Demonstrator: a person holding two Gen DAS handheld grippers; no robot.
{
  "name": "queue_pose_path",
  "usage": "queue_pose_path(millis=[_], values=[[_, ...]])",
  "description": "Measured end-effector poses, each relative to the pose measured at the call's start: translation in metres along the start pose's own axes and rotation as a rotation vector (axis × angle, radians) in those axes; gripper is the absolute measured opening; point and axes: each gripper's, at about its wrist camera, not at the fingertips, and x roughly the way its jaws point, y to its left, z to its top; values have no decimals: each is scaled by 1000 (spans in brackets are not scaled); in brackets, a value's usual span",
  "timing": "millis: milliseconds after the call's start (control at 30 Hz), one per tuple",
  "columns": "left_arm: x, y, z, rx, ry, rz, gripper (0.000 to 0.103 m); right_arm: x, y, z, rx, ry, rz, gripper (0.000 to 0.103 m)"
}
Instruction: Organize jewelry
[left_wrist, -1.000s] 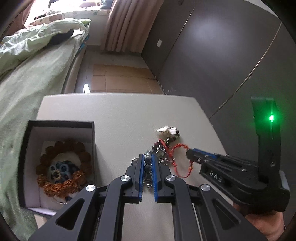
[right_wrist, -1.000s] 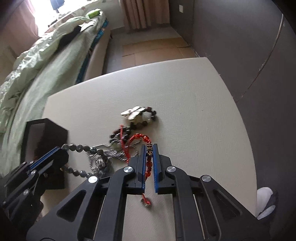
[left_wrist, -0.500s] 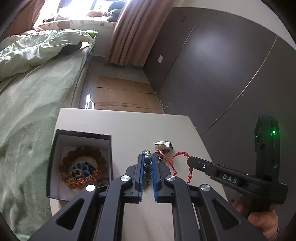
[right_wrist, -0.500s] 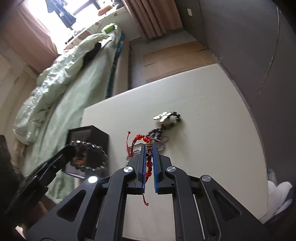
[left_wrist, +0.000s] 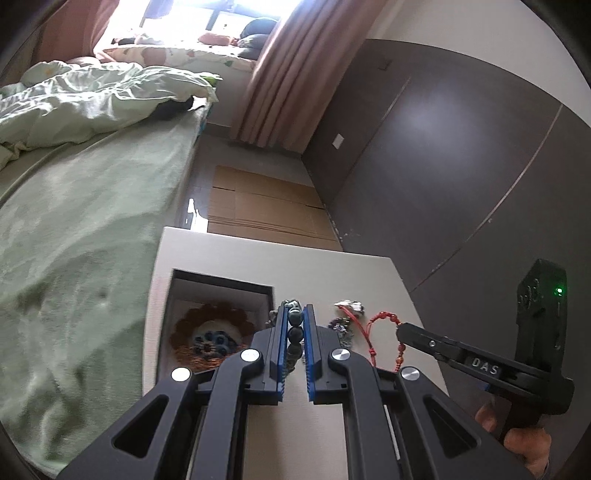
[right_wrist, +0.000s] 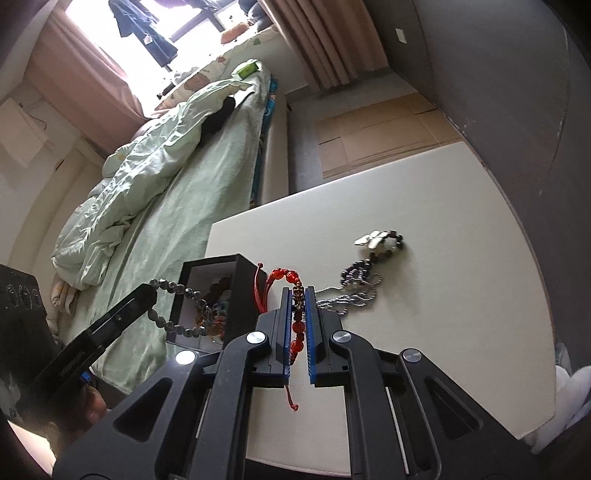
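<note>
Now both tongs are clamped on bracelets, lifted off the cream table (right_wrist: 424, 332). Left gripper (left_wrist: 295, 314) jaws nearly closed, pinching a dark grey bead bracelet (left_wrist: 294, 325); in the right wrist view the same bracelet (right_wrist: 184, 306) hangs as a loop off the left gripper's tip, in front of the black box (right_wrist: 221, 266). Right gripper (right_wrist: 299, 295) jaws also nearly closed, squeezing a red bead bracelet (right_wrist: 297, 326) between the blue pads; its red cord loop sticks up past the tips and a knotted tail dangles below. In the left wrist view the red bracelet (left_wrist: 384, 321) hangs from the right gripper (left_wrist: 400, 328) tip, above the table.

Box is open, white lined, sits on the table's left edge next to the bed (left_wrist: 92, 221). Inside: a brown bead bracelet (left_wrist: 214, 321) coiled around a blue beaded piece (left_wrist: 214, 341).

Still on the table: a tangle of silver chain and dark beads (right_wrist: 351, 288), and just beyond it a pale white charm piece with dark beads (right_wrist: 380, 240), touching or nearly touching the tangle, can't tell which. Both lie right of the box, apart from it.

A hand (left_wrist: 524, 439) grips the right gripper's handle at the lower right.
</note>
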Motion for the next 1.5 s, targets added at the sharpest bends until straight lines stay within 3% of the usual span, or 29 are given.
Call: queue_pose_path(millis=[200,233,300,333,367,967,1033,1067,1100,1167,1500], values=[[5,17,0,-19,8,63,8,9,18,-3,-27,-4,31,8],[5,20,0,-24,8,89,15,10,20,-3,-30,-6,38,8],[1,26,1,-42,-19,119,41,14,26,-4,-38,-8,54,8],[-1,28,1,-51,-34,123,59,16,28,-4,-39,-7,61,8],[-5,31,2,-57,-56,124,63,19,30,-5,-41,-6,69,8],[-20,65,7,-117,-71,191,66,68,71,0,-29,15,203,8],[-19,68,7,-123,-67,193,66,74,74,1,-24,42,206,22],[-19,69,7,-124,-66,193,66,76,74,1,-18,50,199,52],[-19,70,6,-125,-64,194,66,75,72,1,-12,43,186,68],[-19,71,6,-124,-62,195,66,66,68,0,-16,-3,147,68],[-18,60,5,-103,-66,183,72,30,31,3,-49,-52,9,68]])
